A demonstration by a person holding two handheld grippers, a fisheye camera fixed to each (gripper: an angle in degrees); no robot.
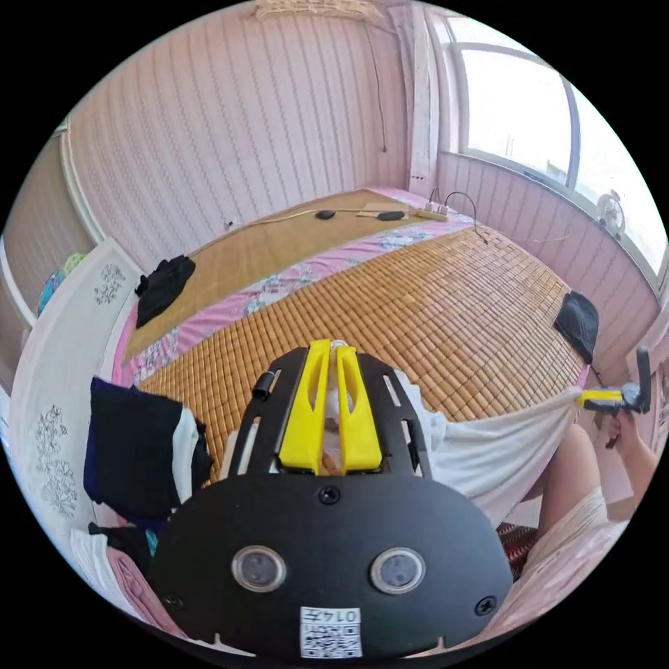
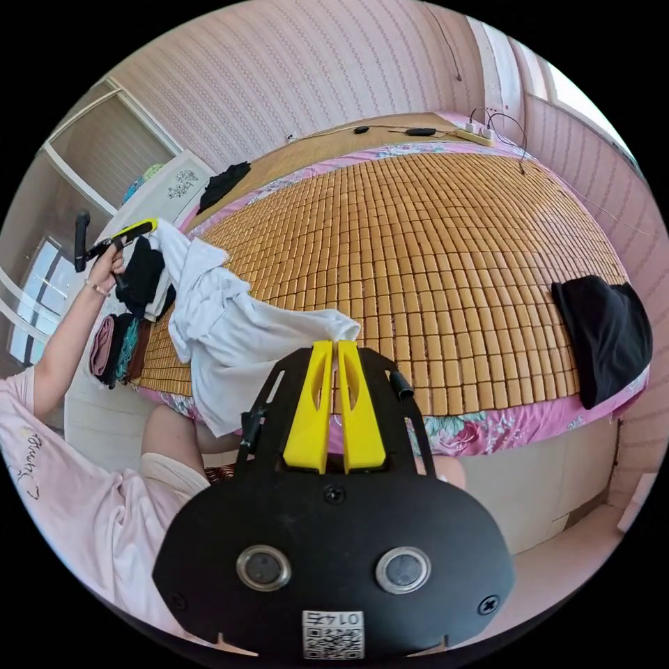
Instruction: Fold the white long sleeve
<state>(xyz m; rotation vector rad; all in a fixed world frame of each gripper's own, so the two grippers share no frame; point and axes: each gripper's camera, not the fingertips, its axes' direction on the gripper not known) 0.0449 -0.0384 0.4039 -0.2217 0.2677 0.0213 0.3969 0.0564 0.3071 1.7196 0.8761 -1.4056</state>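
Holding white long sleeve [image 2: 230,327] aloft

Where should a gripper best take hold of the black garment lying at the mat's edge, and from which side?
Grip the black garment at its upper edge, the part lying flat on the bamboo mat, coming down from above. Its lower part droops over the bed's side, so a pinch there would likely drag it off.

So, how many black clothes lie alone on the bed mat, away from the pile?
2. One black garment lies at the mat's edge on the window side; the other black garment lies on the far strip near the white board. The pile may hide others.
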